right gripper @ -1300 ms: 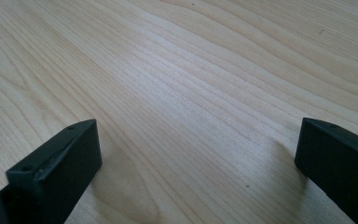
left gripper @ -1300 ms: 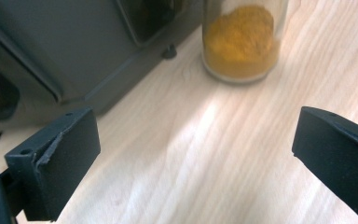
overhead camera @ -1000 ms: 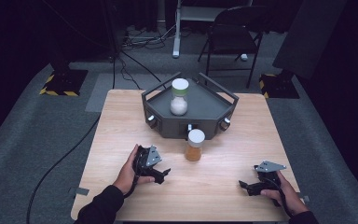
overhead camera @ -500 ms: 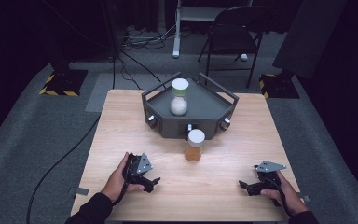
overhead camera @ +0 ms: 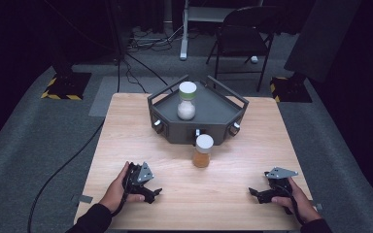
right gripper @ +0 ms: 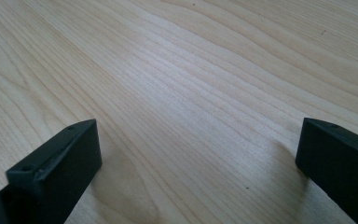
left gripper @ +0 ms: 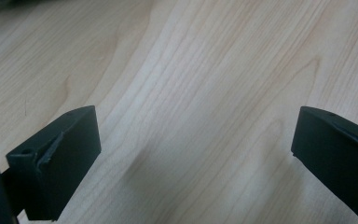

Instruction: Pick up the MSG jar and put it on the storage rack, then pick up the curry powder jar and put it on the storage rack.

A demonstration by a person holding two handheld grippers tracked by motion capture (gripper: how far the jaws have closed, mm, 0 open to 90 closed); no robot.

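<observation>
While both hands are resting low at the desk's (overhead camera: 126, 121) near edge, the high view is showing the left gripper (overhead camera: 151, 193) and right gripper (overhead camera: 255, 193) well apart from the amber jar (overhead camera: 203, 151), which is standing just before the grey tray (overhead camera: 213, 109) holding a white jar (overhead camera: 186, 101). Left gripper view: jaws are gaping wide over bare wood, gripping nothing. Right gripper view: likewise spread and empty, probably parked between moves.

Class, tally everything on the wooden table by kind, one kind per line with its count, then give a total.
Jars with white lids: 2 (white-filled jar, amber-filled jar)
Dark trays: 1 (tray)
Hand-held grippers: 2 (left gripper, right gripper)
Total: 5
</observation>
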